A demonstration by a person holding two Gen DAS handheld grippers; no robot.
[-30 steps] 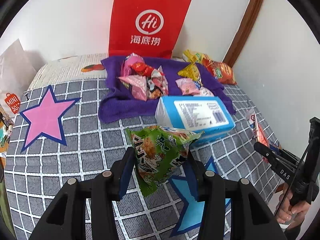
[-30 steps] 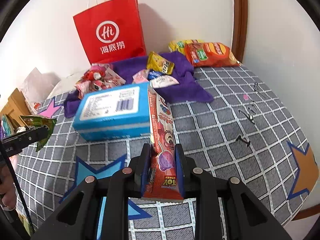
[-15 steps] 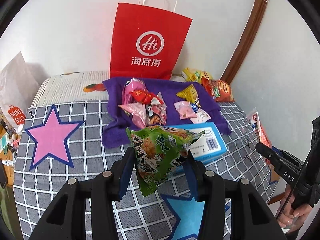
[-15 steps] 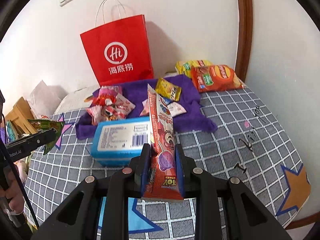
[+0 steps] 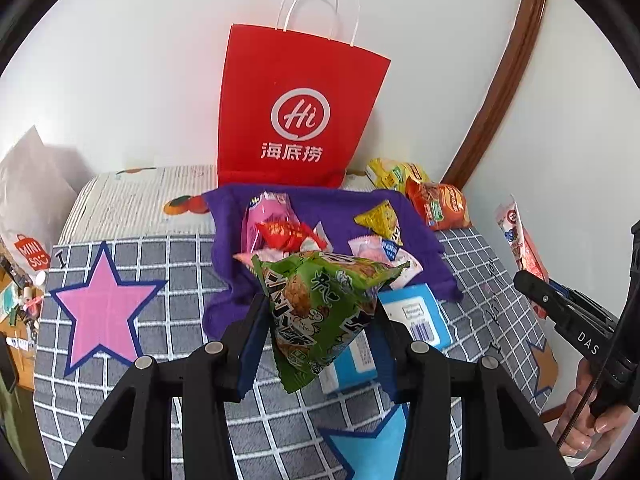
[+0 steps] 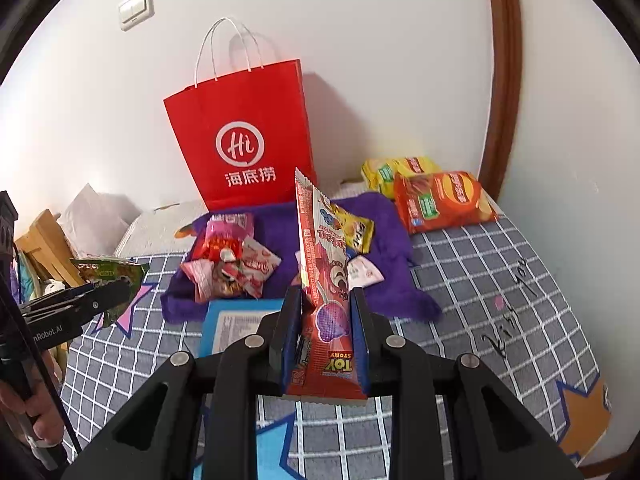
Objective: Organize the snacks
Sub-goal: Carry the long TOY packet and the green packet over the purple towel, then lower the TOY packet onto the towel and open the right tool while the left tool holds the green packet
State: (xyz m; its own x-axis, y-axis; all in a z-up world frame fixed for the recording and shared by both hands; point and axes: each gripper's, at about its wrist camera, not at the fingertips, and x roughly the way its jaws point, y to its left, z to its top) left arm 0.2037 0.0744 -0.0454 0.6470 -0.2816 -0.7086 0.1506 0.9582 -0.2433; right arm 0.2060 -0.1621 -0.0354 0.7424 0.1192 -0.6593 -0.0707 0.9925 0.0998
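Note:
My left gripper (image 5: 318, 312) is shut on a green snack bag (image 5: 320, 308) and holds it in the air above the bed. My right gripper (image 6: 325, 312) is shut on a long red Toy Story packet (image 6: 324, 284), held upright. Each shows in the other view: the left gripper (image 6: 116, 292) with the green bag (image 6: 112, 276), the right gripper (image 5: 532, 284) with the red packet (image 5: 520, 240). A red paper bag (image 5: 300, 120) stands open against the wall. Several small snacks (image 5: 288, 232) lie on a purple cloth (image 5: 332, 204) in front of it.
A blue box (image 5: 416, 316) lies on the checked bedspread (image 5: 168, 264) below the grippers. Orange (image 6: 440, 200) and yellow (image 6: 396, 168) chip bags lie by the wooden door frame (image 6: 500, 80). A white Miniso bag (image 5: 28, 208) sits at the left edge.
Both grippers have risen with their packets still held. The red bag's handles and more of the wall have come into view, and the blue box has dropped lower.

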